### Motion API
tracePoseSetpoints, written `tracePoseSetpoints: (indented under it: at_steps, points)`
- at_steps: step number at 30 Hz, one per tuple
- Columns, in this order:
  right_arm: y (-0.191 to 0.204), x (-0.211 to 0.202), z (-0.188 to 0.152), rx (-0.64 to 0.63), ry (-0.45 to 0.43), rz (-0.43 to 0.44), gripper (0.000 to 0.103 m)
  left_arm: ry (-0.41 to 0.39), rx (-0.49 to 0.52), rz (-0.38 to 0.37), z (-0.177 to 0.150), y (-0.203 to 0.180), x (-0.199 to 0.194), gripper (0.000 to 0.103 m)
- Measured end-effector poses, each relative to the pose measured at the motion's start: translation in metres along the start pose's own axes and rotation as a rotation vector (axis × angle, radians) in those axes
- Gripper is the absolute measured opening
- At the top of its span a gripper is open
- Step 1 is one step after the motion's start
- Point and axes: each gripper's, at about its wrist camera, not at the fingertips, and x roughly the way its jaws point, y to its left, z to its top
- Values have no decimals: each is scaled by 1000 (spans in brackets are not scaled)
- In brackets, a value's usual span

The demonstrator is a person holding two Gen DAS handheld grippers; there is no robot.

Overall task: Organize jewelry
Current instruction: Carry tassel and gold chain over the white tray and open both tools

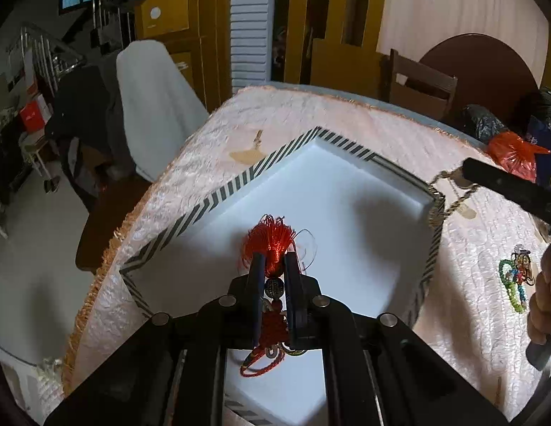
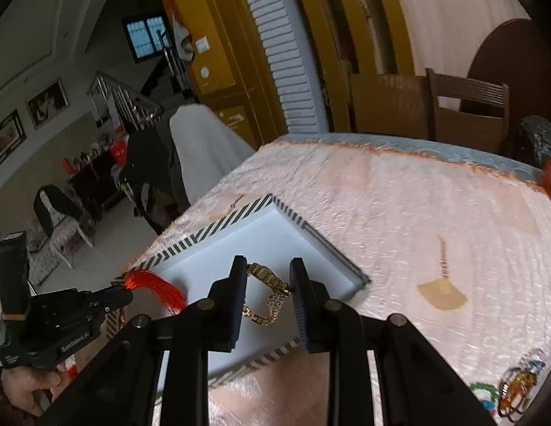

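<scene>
**2 pieces over the tray, neither let go**

My left gripper (image 1: 274, 266) is clamped narrowly on the red tassel charm (image 1: 270, 245), with the fringe fanning out just past my fingertips and the knotted cord and coins trailing back between the fingers toward me. I hold it at the neck below the fringe so the loose threads hang clear and the heavier end drops first onto the white floor of the striped tray (image 1: 218, 195), which lies directly beneath and ahead of that gripper.

My right gripper (image 2: 269, 280) sits over the near right part of the same tray, with the gold chain bracelet (image 2: 268, 296) between its fingers. The fingers stand fairly wide apart, and the chain appears to touch both inner faces; from the left view it dangles off the tip over the tray's right rim, so I judge it is caught there, though how firmly I cannot tell.

Well to the right of my right gripper, on the pink tablecloth (image 2: 435, 195), lie a fan-shaped gold pendant (image 2: 442, 294) and a tangle of coloured bead pieces (image 2: 513, 390) (both not yet sorted). I judge the task is partway along, with 2 more items to collect.
</scene>
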Motion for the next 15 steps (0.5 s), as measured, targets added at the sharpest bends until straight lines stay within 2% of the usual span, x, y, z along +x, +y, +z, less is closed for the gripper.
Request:
tracePoseSetpoints:
  at_steps: [9, 15]
  points:
    - [19, 59, -10, -13, 99, 17, 25, 59, 4, 13, -11, 0, 30, 14]
    - [28, 86, -31, -23, 159, 21, 25, 103, -3, 25, -19, 4, 48, 14]
